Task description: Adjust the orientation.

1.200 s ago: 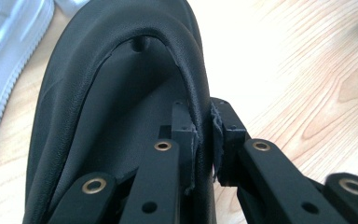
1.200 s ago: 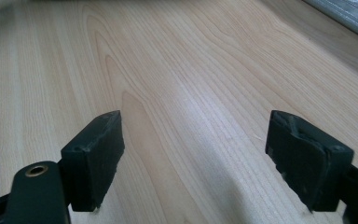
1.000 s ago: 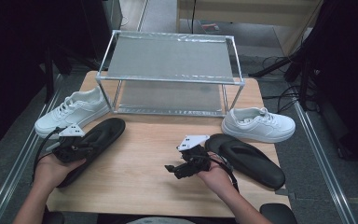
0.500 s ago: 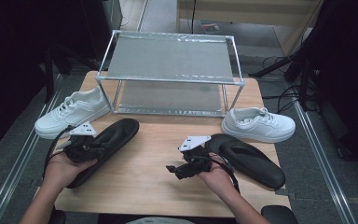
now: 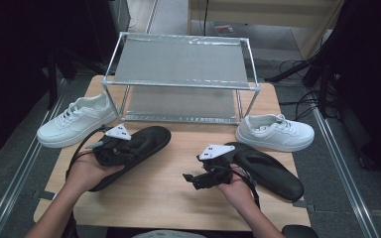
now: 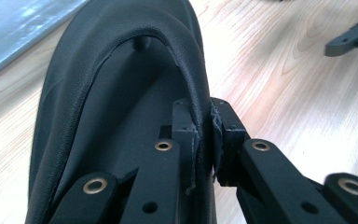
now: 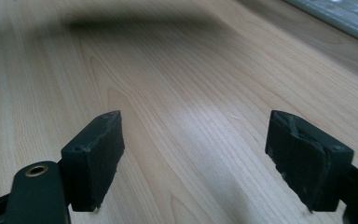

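Clamped on the strap of a black flip-flop, the left gripper has its jaws pinching the thin leather-like band from both sides, while the right gripper hangs over bare wood with its jaws wide apart and nothing between them. From the high view, the left gripper sits at the heel end of that flip-flop, which lies slantwise on the wooden table, its toe pointing toward the two-tier metal rack; both of the rack's shelves look bare. That sandal is matte black all over, with a smooth footbed, a curved strap with a stitched edge and a small toe post at the front. A second black flip-flop lies at the right side of the table, just beside the right gripper. One white sneaker rests left of the rack and another white sneaker right of it, both on the tabletop.
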`<state>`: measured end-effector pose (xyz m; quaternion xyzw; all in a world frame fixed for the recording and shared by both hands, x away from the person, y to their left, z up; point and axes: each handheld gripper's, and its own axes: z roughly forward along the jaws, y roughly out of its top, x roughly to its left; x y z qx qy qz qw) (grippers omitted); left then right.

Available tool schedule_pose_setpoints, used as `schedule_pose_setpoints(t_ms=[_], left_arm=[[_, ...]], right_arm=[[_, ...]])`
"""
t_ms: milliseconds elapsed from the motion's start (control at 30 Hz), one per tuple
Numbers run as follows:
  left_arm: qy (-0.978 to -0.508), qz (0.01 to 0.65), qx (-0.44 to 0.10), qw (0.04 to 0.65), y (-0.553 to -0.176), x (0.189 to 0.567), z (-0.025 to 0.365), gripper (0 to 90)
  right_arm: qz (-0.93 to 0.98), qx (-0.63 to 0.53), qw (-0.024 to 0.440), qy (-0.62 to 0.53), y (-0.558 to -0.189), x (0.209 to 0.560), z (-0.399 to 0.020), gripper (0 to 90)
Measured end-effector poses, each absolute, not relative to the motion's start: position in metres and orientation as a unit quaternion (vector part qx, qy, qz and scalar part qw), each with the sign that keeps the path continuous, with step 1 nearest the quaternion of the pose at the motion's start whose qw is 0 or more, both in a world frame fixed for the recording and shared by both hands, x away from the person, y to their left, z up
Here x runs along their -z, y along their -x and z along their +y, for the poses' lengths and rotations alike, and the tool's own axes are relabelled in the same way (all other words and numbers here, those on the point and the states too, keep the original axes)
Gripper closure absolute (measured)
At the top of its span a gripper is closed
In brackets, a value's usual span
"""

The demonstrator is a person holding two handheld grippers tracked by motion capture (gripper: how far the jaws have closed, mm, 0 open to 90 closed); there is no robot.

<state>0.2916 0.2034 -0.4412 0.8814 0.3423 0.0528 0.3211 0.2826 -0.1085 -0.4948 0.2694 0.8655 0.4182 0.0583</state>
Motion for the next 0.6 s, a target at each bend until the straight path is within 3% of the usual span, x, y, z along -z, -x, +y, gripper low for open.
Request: schedule_pose_setpoints(t_ms=[300, 600], left_arm=[[-0.896, 0.318, -0.032, 0.308, -0.315, 0.447, 0.155, 81.9], [-0.903, 0.291, -0.027, 0.315, -0.315, 0.459, 0.116, 81.7]], right_arm=[[0.850, -0.432, 0.064, -0.296, -0.283, 0.491, -0.124, 20.2], [0.843, -0.435, 0.068, -0.310, -0.280, 0.490, -0.132, 20.2]])
